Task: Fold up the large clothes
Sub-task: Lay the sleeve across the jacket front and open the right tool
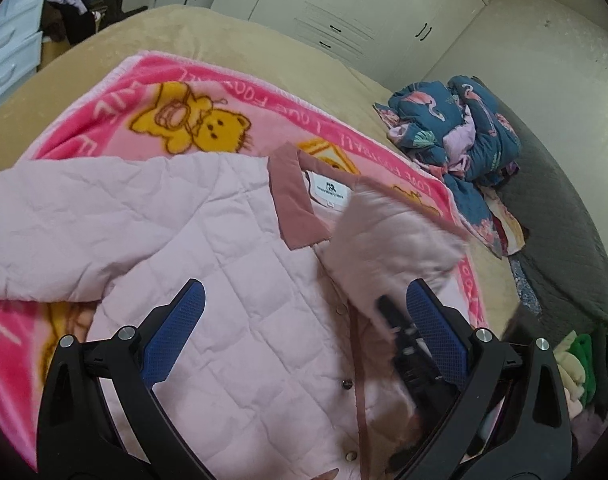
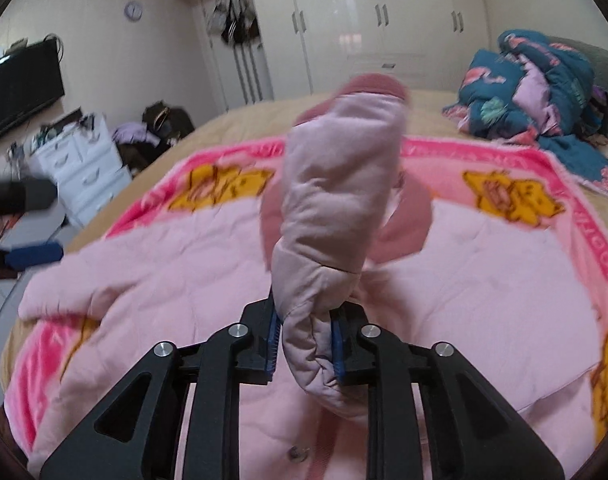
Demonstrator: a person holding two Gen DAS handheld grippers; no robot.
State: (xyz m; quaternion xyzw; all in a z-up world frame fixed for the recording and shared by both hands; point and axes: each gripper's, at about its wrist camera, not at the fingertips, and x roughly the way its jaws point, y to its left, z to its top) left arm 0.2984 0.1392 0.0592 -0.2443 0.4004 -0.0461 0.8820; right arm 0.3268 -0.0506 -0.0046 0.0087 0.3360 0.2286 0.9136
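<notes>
Soft even daylight, fisheye-bent dark corners, motion blur on the lifted sleeve [image 2: 336, 184].

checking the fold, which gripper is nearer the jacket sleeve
Right. The right gripper is clamped on the jacket sleeve; the left gripper hovers open above the jacket's front, beside it.

Bed [image 1: 208, 36], tan cover. Pink bear-print blanket [image 1: 152, 92] spread on it. Blue flamingo-print quilt [image 1: 456, 128], bundled near headboard. White wardrobe [image 2: 364, 20]. White drawer unit [image 2: 84, 160]. Wall clock [image 2: 133, 11]. Television [image 2: 20, 84].
</notes>
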